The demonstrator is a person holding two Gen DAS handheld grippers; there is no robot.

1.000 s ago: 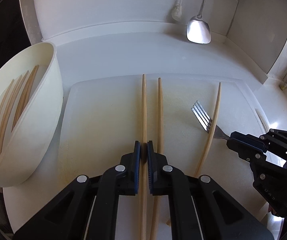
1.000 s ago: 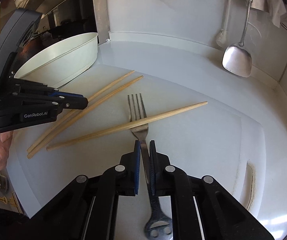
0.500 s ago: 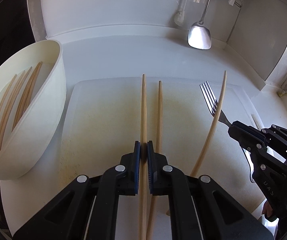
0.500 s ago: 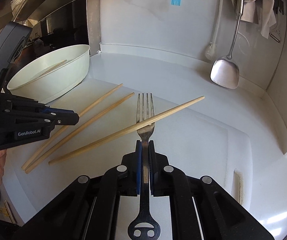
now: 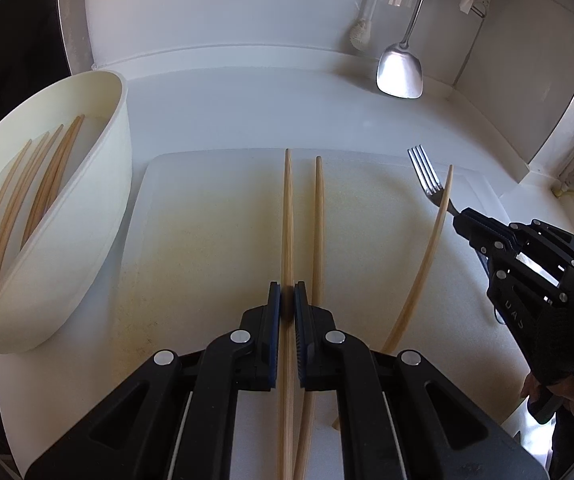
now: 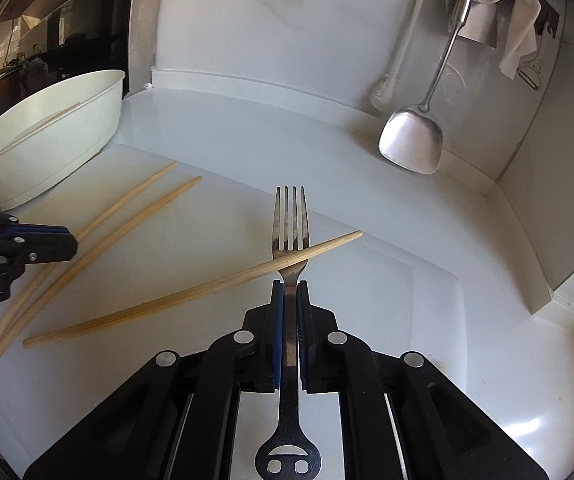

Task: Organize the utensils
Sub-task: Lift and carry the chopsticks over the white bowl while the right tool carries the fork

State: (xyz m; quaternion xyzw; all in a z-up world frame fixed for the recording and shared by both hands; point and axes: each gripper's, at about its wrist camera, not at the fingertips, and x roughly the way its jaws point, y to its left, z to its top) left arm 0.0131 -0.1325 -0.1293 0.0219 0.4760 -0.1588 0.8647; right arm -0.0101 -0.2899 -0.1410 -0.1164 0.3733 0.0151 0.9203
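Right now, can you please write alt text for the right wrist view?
The right gripper jaws are shut on a metal fork, with a chopstick lying across its neck. Two more chopsticks and a white bowl are left.

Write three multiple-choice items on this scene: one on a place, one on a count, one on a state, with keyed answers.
1. Where is the white bowl? A right of the cutting board B left of it C on it
2. How many chopsticks lie outside the bowl? A two B five C three
3. What does the right gripper hold? A fork B spatula C nothing

B: in the left wrist view the bowl sits by the board's left edge.
C: three show on the board.
A: its jaws clamp the fork's handle.
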